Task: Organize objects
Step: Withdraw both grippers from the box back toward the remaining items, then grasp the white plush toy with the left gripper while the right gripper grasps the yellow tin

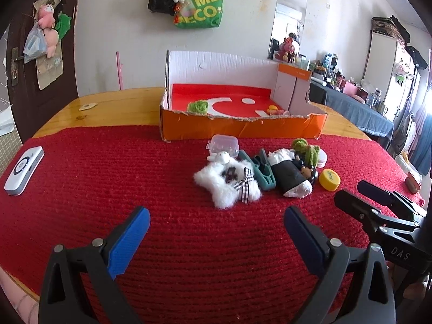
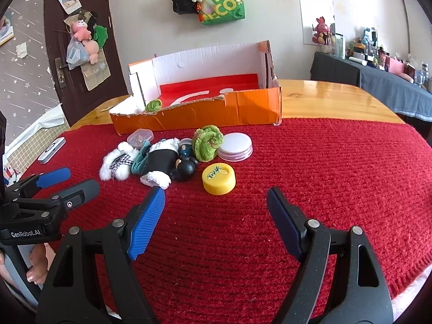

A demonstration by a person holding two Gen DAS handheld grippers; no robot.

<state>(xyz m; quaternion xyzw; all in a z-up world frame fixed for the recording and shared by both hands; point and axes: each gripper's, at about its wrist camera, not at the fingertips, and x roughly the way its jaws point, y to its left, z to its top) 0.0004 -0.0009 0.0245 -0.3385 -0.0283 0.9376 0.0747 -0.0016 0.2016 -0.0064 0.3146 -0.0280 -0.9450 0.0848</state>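
A pile of small objects lies on the red knitted mat (image 1: 108, 189): a white fluffy toy (image 1: 229, 181) with a checked bow, a clear plastic case (image 1: 225, 144), a teal clip (image 1: 263, 171), a black-and-white plush (image 1: 290, 175), a green fuzzy scrunchie (image 2: 207, 141), a white lid (image 2: 235, 145) and a yellow cap (image 2: 218, 178). An orange cardboard box (image 1: 243, 128) behind them holds a green scrunchie (image 1: 198, 106) and a small toy (image 1: 274, 110). My left gripper (image 1: 217, 220) is open and empty, short of the pile. My right gripper (image 2: 216, 198) is open and empty, just before the yellow cap.
A white device (image 1: 24, 170) lies on the mat's left edge. The wooden table (image 1: 113, 102) extends behind the box. Bags hang on the wall (image 1: 189, 0). A cluttered side table (image 1: 351, 100) stands at the right.
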